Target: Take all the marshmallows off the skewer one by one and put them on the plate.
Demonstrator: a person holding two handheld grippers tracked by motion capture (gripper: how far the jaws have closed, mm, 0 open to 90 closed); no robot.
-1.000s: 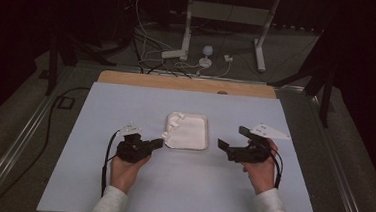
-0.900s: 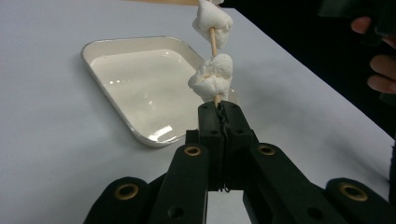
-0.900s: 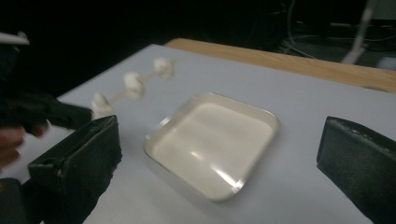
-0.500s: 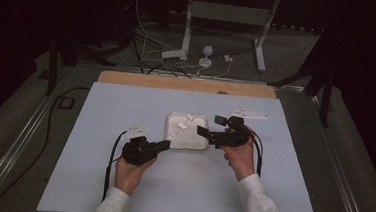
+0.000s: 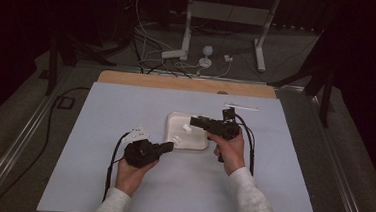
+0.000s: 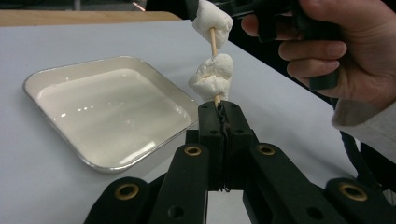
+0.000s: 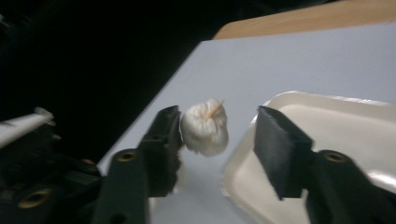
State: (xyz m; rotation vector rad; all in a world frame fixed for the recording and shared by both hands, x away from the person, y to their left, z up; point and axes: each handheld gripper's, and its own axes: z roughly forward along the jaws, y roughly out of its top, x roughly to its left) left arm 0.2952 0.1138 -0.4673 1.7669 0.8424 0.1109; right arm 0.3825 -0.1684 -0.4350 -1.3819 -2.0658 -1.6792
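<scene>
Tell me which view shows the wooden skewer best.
The left gripper view: the skewer stands up from the shut left gripper, stick bare between two marshmallows. The right gripper view shows just its tip poking from the top marshmallow. In the high view it is too small to make out.

Layout: tray mid-table, skewer held up at its 4 o'clock corner.

Tray (image 5: 193, 141) sits on the table (image 5: 99, 130) near centre. Left gripper (image 5: 169, 146) lies at the tray's 8 o'clock, just off its near-left corner; right gripper (image 5: 193, 120) reaches in from 3 o'clock, tips over the tray's far half. In the left gripper view the skewer (image 6: 214, 43) rises from the shut jaws beside the tray's 4 o'clock corner, lower marshmallow (image 6: 211, 77) just above the tips, upper marshmallow (image 6: 212, 19) at 12 o'clock from it. Upper marshmallow sits between the right gripper's jaws, against one, clear of the other.
</scene>
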